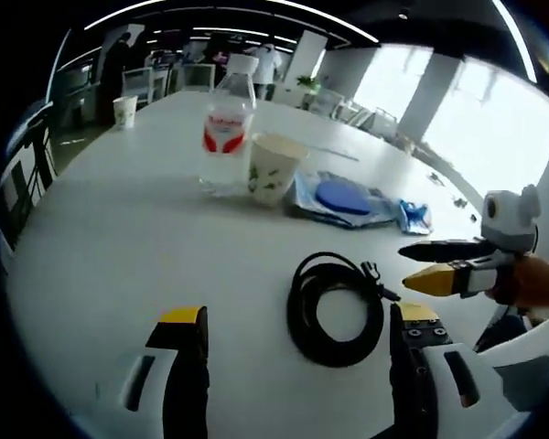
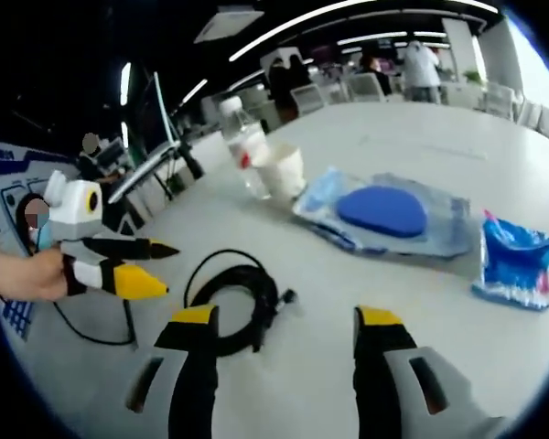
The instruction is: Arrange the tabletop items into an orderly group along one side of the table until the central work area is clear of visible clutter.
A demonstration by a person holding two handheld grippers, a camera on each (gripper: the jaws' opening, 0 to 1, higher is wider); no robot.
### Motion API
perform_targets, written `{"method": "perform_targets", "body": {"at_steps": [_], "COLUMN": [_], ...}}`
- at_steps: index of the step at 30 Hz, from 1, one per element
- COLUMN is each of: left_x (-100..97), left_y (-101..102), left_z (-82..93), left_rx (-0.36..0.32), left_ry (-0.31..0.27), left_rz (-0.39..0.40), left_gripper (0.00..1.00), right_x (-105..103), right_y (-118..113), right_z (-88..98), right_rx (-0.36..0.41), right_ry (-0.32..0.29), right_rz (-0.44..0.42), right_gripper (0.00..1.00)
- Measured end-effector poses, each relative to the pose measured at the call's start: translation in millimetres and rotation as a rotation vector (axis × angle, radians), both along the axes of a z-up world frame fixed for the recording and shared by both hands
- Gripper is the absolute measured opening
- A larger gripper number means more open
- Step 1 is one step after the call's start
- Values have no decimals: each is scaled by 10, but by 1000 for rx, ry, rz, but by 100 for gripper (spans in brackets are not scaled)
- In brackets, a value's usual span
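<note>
Both grippers are hovering low over the white table (image 1: 119, 247) and neither is carrying anything: the left gripper (image 1: 297, 334) is showing its yellow-tipped jaws spread wide with bare tabletop and cable between them, and the right gripper (image 2: 284, 334) is holding its jaws just as wide apart over bare surface.

The items are sitting loosely toward the middle of the table rather than along an edge. The coiled black cable (image 1: 334, 311) is lying just ahead of the left gripper's right jaw. Beyond it the water bottle (image 1: 227, 128) is standing upright, with the paper cup (image 1: 273, 166) touching or very nearly touching it (hard to call from here). Beside the cup, the clear bag with a blue disc (image 2: 384, 212) is lying flat, and the small blue packet (image 2: 517, 261) is resting near it, apart from the bag. A second paper cup (image 1: 124, 111) is standing alone near the far edge.

By my reading the tidying is barely getting going: the bottle and cup are already making a pair, but cable, bag and packet are lying spread out and waiting to be gathered, and the central area is looking far from clear.
</note>
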State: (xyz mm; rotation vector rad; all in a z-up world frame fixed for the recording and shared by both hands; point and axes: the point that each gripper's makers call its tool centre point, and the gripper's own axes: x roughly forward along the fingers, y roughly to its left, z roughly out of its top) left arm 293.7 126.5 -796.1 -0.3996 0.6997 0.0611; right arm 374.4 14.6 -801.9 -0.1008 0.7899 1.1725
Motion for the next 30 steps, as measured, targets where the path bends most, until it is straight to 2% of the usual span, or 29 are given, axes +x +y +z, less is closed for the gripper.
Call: {"method": "perform_targets", "body": {"at_steps": [13,21,27,30], "left_x": [70,84,79,86], "left_y": [-72,-155,-180,-171], "left_z": [-59,-106,-132,-144], "left_rx": [-16,-52,-62,-69], "left_ry": [-1,3,13,17], "left_rz": [-9,-18,-19,-6], "left_gripper": [69,51,43,44], "right_x": [-161,-219,-276,-295], "right_y": [148,210,263,271], "right_z": [-115,-160,-183,-231], "right_rx": [-21,-24,-31,-47], "right_ry": [12,35,44,50], "right_rz": [43,39,48,57], "right_gripper": [50,44,39,34]}}
